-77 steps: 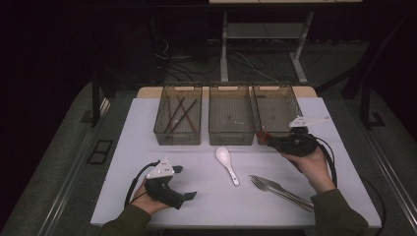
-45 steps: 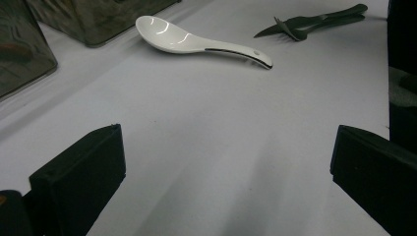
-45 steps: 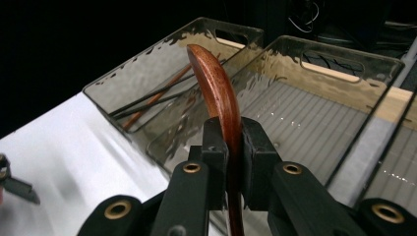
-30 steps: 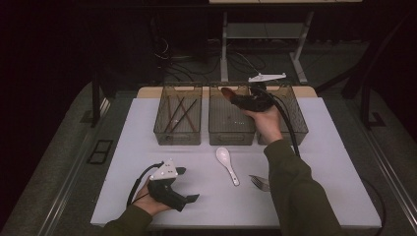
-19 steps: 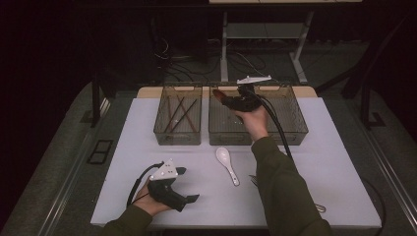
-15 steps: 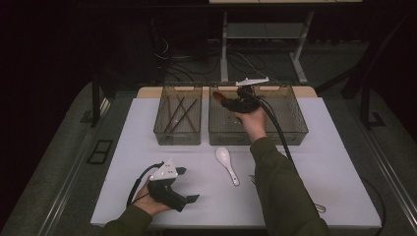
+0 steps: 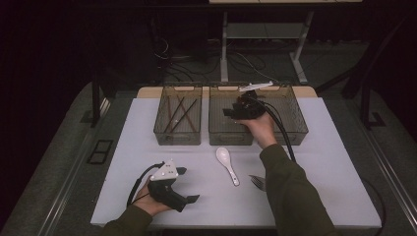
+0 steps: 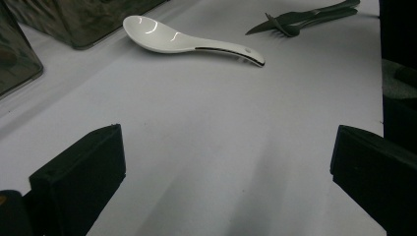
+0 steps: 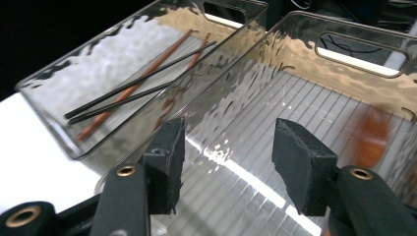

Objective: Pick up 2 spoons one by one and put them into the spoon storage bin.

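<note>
Near edge of bench [image 7: 314,196]: left gripper [image 7: 189,185] rests in the hand, jaws apart, nothing between them. Beyond it lie a white spoon [image 7: 227,163] and forks [image 7: 258,182].

Farther out, right gripper [image 7: 231,112] hangs over the middle bin [image 7: 231,137]. Its jaws have just been opening and nothing is between them. A blurred brown item [image 9: 366,132] is inside that bin, near its far wall; what it is cannot be told.

Far left bin holds chopsticks [image 7: 178,114].

Risk: on withdrawal, the low-hanging jaws or trailing cable could catch the bin rim and shift the bin.
</note>
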{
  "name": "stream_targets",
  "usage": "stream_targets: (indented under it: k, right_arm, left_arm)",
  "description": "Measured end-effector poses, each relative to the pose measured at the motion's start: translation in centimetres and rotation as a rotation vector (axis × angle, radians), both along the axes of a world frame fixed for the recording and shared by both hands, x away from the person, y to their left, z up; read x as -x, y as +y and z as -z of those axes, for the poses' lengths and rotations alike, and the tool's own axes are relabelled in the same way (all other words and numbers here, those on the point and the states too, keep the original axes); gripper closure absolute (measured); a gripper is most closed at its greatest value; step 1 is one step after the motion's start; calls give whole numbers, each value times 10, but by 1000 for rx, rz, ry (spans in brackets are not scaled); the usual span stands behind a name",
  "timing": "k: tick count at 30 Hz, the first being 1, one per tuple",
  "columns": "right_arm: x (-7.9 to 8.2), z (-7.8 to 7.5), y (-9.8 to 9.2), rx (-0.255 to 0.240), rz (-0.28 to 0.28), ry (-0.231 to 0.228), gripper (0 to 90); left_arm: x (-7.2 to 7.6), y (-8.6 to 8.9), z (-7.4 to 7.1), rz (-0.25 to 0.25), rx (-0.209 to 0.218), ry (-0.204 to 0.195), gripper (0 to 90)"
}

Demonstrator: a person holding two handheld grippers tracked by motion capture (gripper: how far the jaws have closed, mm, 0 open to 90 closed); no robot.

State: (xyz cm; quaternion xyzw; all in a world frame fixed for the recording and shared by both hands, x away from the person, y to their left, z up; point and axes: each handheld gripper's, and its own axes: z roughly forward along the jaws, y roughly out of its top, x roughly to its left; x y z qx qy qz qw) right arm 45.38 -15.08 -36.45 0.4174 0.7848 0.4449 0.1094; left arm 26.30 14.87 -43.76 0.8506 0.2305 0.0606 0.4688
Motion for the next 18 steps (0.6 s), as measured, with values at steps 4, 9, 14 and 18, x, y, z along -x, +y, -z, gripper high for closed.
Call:
stream_targets:
  k: [4, 9, 14, 18]
  right_arm:
    - [13, -7, -10, -11, -26, -14, 448]
    - [28, -12, -21, -32, -44, -26, 446]
    - [43, -13, -28, -45, -66, -34, 443]
    - [55, -12, -32, -46, -88, -32, 439]
  left_arm:
    - [0, 0, 0, -2, 3, 2, 0]
    - [0, 0, 1, -8, 6, 9, 0]
    - [1, 0, 1, -10, 9, 10, 0]
    - [0, 0, 1, -10, 5, 7, 0]
